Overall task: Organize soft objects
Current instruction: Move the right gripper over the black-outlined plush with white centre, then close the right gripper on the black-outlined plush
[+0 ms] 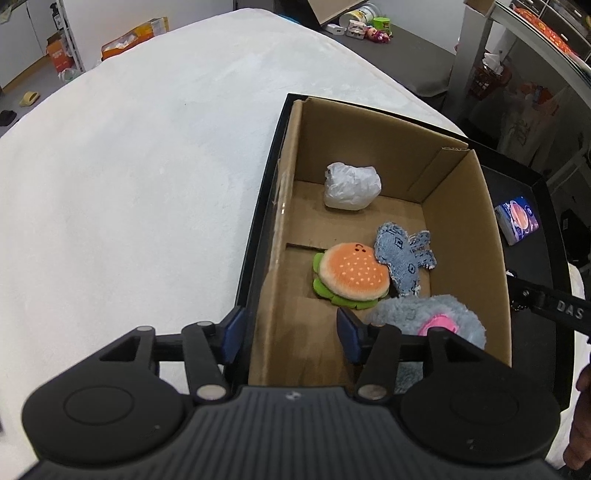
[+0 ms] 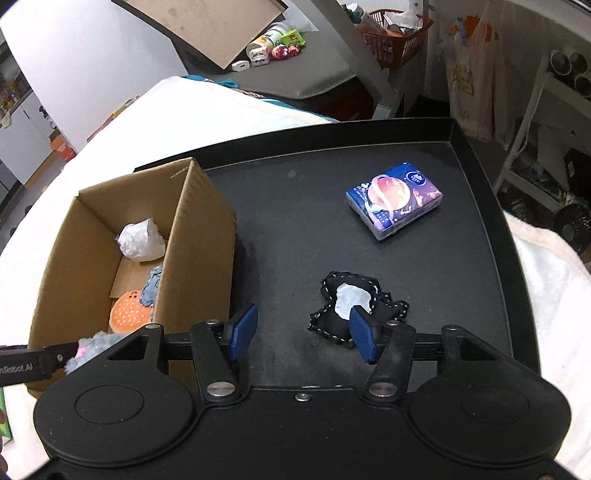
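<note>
An open cardboard box (image 1: 461, 229) (image 2: 199, 236) stands on a black tray (image 2: 314, 206). Inside lie a burger plush (image 1: 351, 275) (image 2: 129, 314), a denim plush (image 1: 402, 258), a crumpled white wad (image 1: 352, 186) (image 2: 142, 240) and a grey fluffy toy (image 1: 424, 317) with a pink patch. My left gripper (image 1: 291, 336) is open astride the box's near left wall, the fluffy toy just right of its right finger. A black plush (image 2: 351, 301) with a white patch lies on the tray. My right gripper (image 2: 303, 334) hangs open above it, its right finger over the plush's near edge.
A blue tissue pack (image 2: 395, 199) (image 1: 517, 219) lies on the tray's far right. White bedding (image 1: 147, 166) spreads left of the box. A grey bench with small items (image 2: 273, 48) and an orange basket (image 2: 395, 33) stand behind.
</note>
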The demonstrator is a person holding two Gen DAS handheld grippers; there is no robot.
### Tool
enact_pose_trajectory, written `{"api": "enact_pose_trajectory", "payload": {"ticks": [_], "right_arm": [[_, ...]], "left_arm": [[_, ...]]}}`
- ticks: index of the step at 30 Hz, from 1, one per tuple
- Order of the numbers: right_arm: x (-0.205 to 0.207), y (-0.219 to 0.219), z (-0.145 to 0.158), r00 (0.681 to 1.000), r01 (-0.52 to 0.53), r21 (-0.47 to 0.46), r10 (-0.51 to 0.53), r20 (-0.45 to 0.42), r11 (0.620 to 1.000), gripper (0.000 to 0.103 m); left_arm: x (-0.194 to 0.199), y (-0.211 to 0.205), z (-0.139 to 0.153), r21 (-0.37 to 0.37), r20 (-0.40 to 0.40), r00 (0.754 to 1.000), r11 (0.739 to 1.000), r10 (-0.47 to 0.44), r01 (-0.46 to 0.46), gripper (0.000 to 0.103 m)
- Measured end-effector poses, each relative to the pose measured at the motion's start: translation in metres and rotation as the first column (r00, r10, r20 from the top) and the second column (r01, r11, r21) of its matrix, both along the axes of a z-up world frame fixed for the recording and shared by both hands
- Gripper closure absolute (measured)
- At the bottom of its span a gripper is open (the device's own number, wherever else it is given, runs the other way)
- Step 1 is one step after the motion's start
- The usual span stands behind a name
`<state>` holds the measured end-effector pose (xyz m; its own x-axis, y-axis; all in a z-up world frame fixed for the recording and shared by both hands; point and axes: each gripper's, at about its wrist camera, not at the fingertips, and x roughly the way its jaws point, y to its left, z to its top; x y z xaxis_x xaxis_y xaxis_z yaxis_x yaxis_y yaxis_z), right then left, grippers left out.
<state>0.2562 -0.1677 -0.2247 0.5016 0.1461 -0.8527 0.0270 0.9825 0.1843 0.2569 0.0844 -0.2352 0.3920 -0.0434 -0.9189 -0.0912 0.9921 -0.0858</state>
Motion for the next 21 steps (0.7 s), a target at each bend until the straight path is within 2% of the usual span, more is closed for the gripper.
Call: {"api": "enact_pose_trajectory", "payload": {"ticks": [10,21], "right_arm": [[0.016,0.0,-0.025,0.998,0.027,0.022,-0.026,-0.05,0.999,0.044],[0.022,0.004,-0.026,0.999,0.002,-0.083,-0.005,-0.046,0.997,0.041]], "left_arm": [[0.008,-0.006,-0.006,0.028,-0.014,1.0,1.0,-0.01,0.01,0.045],[0.014,-0.016,-0.008,0.048,-0.016,1.0,0.999,-0.021,0.022,0.044]]}}
